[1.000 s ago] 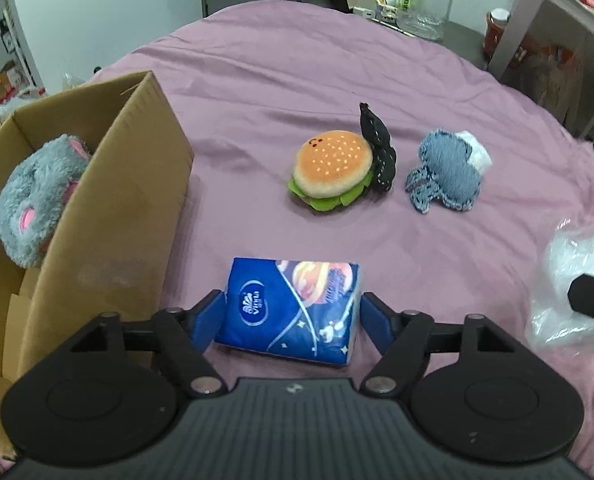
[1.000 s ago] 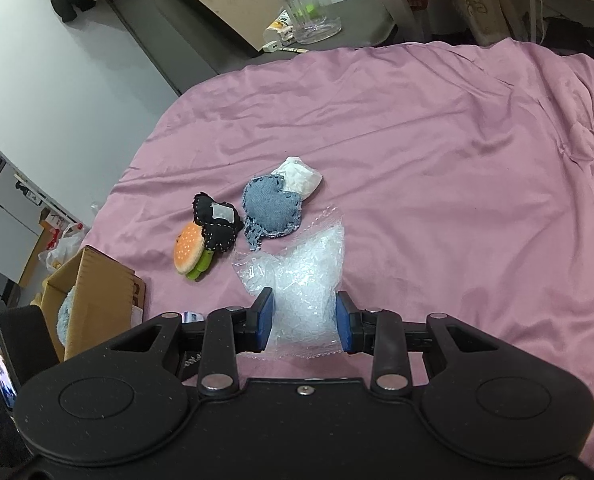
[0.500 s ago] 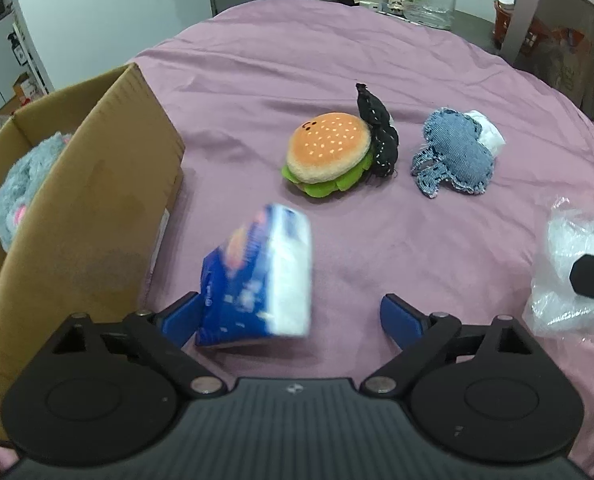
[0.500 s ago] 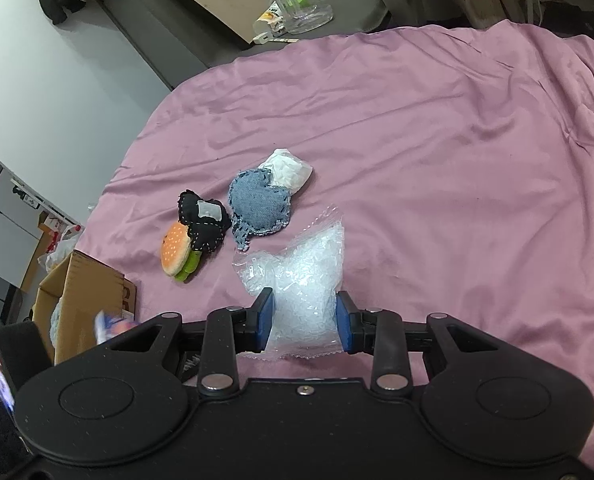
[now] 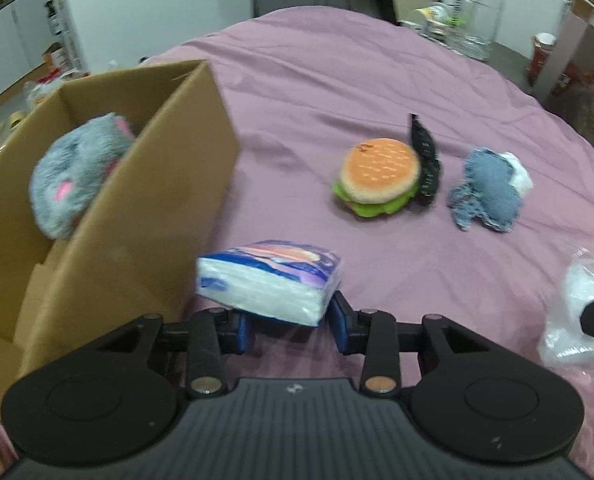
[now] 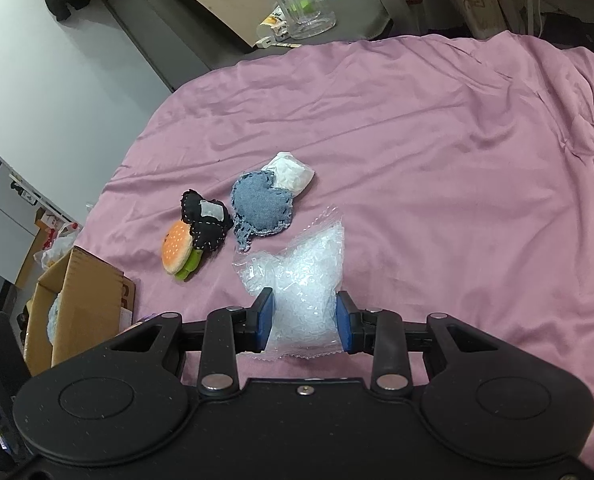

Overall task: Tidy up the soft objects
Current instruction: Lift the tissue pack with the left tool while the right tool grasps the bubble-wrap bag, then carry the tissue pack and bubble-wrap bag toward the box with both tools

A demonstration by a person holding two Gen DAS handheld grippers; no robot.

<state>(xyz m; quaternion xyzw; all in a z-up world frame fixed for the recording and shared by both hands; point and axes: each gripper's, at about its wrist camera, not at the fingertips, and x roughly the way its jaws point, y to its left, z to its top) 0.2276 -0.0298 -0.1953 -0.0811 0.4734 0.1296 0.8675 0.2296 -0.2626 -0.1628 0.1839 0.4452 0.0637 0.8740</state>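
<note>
My left gripper [image 5: 289, 326] is shut on a blue tissue pack [image 5: 269, 276] and holds it tilted above the purple bedsheet, right beside the open cardboard box [image 5: 145, 216]. A grey plush [image 5: 73, 176] lies in the box. My right gripper [image 6: 305, 322] is shut on a clear bag of white pellets [image 6: 301, 280] that rests on the sheet. A burger plush [image 5: 379, 176], a black fabric toy [image 5: 425, 164], a denim heart [image 5: 487, 196] and a white pouch [image 5: 519, 172] lie in the middle.
The purple sheet [image 6: 457, 160] covers the whole surface. A glass jar [image 6: 301, 0] and a board stand on a grey table beyond the far edge. The box also shows in the right wrist view [image 6: 81, 300] at the left.
My left gripper has closed on the tissue pack, lifted it off the sheet and moved it toward the box. My right gripper has stayed shut on the pellet bag.
</note>
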